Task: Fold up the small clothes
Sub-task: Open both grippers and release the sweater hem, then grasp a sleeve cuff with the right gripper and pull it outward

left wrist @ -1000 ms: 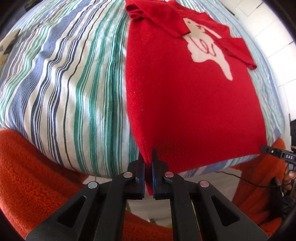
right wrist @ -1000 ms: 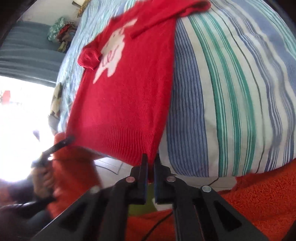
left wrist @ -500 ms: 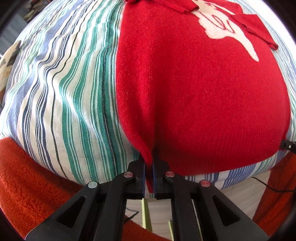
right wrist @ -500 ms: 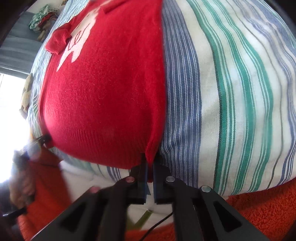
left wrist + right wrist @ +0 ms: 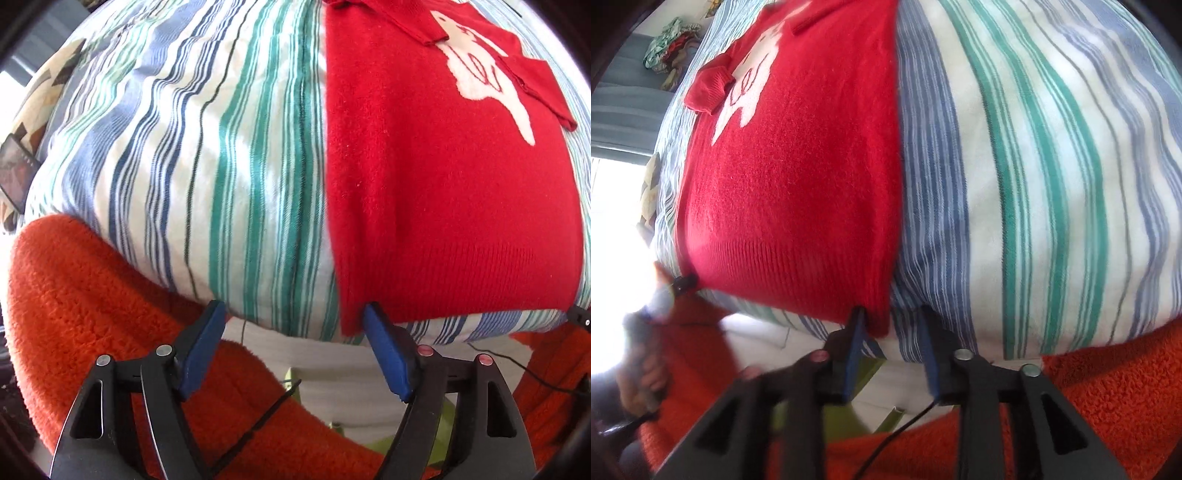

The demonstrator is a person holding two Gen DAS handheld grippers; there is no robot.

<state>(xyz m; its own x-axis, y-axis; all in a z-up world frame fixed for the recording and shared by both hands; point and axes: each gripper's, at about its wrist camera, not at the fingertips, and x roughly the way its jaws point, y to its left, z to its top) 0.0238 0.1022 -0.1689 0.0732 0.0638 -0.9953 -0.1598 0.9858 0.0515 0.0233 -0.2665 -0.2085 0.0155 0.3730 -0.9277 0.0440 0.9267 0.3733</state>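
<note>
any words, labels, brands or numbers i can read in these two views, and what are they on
None can be read for certain.
Red sweater, white figure on its front: red stitched loops like cursive letters, partly covered by a folded sleeve and not readable; in the right wrist view they look like "le" at most, too blurred to confirm.
Striped bed cover: no text.
Grippers: no label visible.

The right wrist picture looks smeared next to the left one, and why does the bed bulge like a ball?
Right wrist view: motion blur softens the fingers and red sweater, and window glare washes out the left edge. Left wrist view: sharper and evenly lit. Both views: the fisheye lens bends the flat striped sheet into a dome.
</note>
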